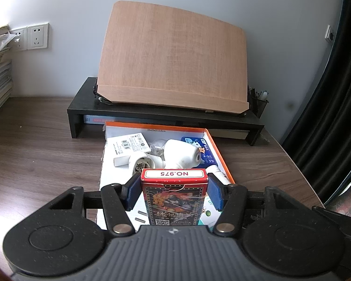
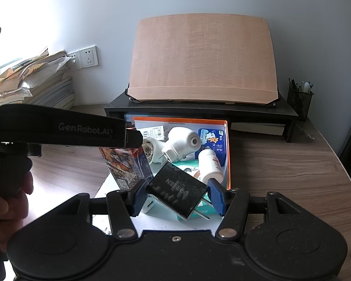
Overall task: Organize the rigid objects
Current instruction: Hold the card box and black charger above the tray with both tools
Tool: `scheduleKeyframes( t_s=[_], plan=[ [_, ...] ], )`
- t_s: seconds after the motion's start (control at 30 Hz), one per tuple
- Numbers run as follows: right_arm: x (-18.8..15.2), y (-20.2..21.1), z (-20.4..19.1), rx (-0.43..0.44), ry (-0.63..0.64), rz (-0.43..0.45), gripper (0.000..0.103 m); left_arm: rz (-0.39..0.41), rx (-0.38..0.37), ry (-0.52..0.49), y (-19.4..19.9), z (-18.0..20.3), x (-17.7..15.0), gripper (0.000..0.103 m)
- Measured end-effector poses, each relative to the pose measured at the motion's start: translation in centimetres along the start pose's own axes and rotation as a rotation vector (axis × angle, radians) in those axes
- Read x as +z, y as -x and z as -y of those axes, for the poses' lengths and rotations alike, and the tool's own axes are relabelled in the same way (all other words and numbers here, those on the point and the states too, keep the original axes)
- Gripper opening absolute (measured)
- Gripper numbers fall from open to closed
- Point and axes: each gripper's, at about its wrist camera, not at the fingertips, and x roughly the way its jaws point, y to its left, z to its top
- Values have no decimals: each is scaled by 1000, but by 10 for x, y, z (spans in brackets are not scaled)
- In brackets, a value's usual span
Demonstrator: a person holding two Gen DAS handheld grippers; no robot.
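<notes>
My left gripper (image 1: pixel 174 193) is shut on a red card deck box (image 1: pixel 174 199) marked NO.975, held over the near end of the orange-rimmed cardboard tray (image 1: pixel 218 149). In the right wrist view the same deck (image 2: pixel 126 164) hangs under the left gripper's black body (image 2: pixel 82 130). My right gripper (image 2: pixel 176 197) is shut on a black plug adapter (image 2: pixel 177 189) with its prongs pointing down right, above the tray (image 2: pixel 228 154). Inside the tray lie white plug-in devices (image 2: pixel 180 144), a white bottle (image 2: pixel 210 166) and a blue packet (image 2: pixel 211 141).
A black desk riser (image 1: pixel 89 110) with a tilted wooden board (image 1: pixel 175 63) stands behind the tray. A mesh pen holder (image 2: pixel 300 99) sits at the right, stacked books and papers (image 2: pixel 42 86) at the left. A person's hand (image 2: pixel 4 201) holds the left gripper's handle.
</notes>
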Motion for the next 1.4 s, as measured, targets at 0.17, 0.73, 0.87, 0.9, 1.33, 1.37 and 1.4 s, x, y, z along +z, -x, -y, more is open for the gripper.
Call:
scheduleKeyframes(
  t_s=[0.17,0.73,0.87,0.9,1.33,1.37,1.4],
  plan=[
    [0,-1,1,0,-2,-3,68,-3,-2,-3,-1,0,0,59],
    [1,-12,8,7,-2,-29,68,-18,-6,-15,-13,2,2,59],
    [1,-16,9,9,-5,-36,68,-21,-13,-14,-15,1,5,59],
    [1,-17,9,10,-6,-38,68,-22,-16,-12,-15,0,5,59],
    [-2,-25,4,28,5,-80,69,-27,-53,-12,-20,4,16,59],
    [-2,-27,2,38,7,-92,69,-31,-54,-14,-22,4,17,59],
    [-3,-28,2,43,8,-98,70,-38,-56,-16,-24,4,17,59]
  ],
)
